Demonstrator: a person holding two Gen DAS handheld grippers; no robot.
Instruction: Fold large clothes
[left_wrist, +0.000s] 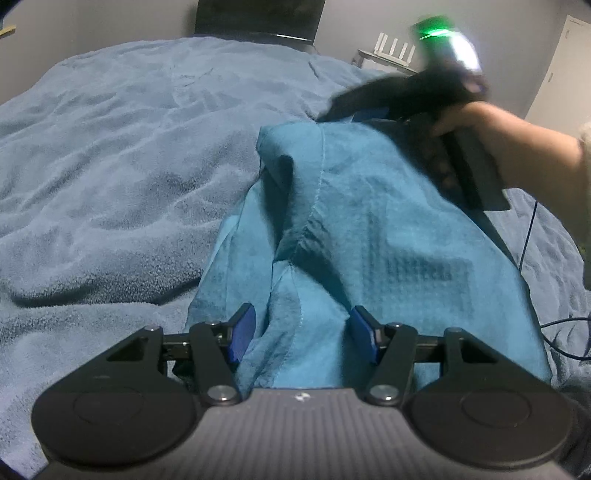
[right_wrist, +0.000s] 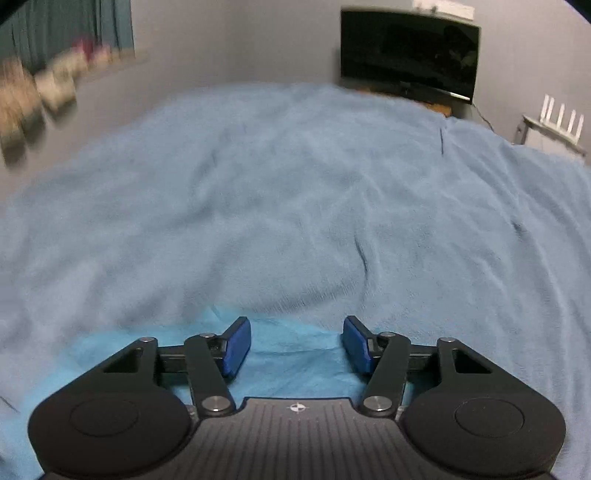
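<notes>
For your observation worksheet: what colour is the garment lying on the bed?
Plain teal-blue garment, brighter than the blanket; best in the left wrist view.

Right gripper (right_wrist: 297, 341) over near edge of teal garment (right_wrist: 291, 354); blue pads (right_wrist: 236, 345) apart, nothing pressed between them. Garment lies on bed's light-blue fleece blanket (right_wrist: 295, 203), which is blurred. Dark monitor (right_wrist: 408, 53) far right against grey wall; white router (right_wrist: 561, 112) on shelf, far right.

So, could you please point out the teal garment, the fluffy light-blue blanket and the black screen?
Teal garment (left_wrist: 369, 229), left wrist view, centre of the fabric.
Fluffy light-blue blanket (right_wrist: 280, 192), right wrist view, bare middle.
Black screen (right_wrist: 406, 51), right wrist view, panel centre.
</notes>
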